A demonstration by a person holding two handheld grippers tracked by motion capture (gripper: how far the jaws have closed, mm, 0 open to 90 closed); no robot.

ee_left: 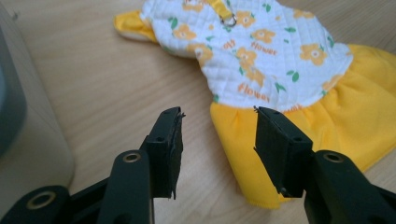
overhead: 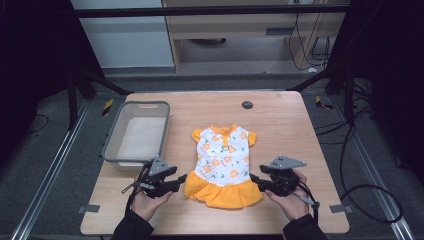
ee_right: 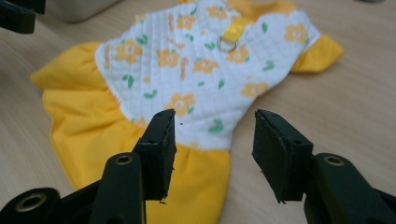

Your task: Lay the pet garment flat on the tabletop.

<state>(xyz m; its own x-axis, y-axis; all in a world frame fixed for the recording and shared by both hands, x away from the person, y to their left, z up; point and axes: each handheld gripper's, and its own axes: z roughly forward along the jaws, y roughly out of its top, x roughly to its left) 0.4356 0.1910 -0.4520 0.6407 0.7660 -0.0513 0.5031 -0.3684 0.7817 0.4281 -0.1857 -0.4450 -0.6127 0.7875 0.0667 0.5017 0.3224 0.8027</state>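
Dress: small pet dress (overhead: 223, 165), white quilted top w/ orange flower print, yellow skirt + sleeves; lies flat at table centre, collar away from the person, skirt hem toward them.
Ring: metal D-ring (ee_right: 227, 45) on yellow strap, mid-back of the top, facing up.
Left gripper: left gripper (overhead: 176, 181) just beside skirt's left corner; jaws wide apart, nothing betw. them. Left gripper view has the gap over bare wood w/ the skirt edge (ee_left: 243, 154) just inside the far jaw; pads not on cloth.
Right gripper: right gripper (overhead: 256, 181) just beside skirt's right corner, also well open, holding nothing. Right gripper view: one jaw hangs over the skirt/top seam, other over bare table; no pinch on fabric.
Basket: grey basket (overhead: 112, 145) to the left of the dress, near the left gripper, apart from the garment.
Table: wooden table (overhead: 280, 125), dark round cap (overhead: 247, 105) at the far edge.
Risk 1: prob. a two-corner pick; if a jaw closes on wood beside the hem it gets nothing → dress lifts lopsided or swings.
Risk 2: thin skirt cloth, shallow bite → slips out mid-lift.
Risk 3: uneven pull by the two hands → skirt bunches, top creases.
Risk 4: left hand close to basket wall; a sideways sweep could knock it.
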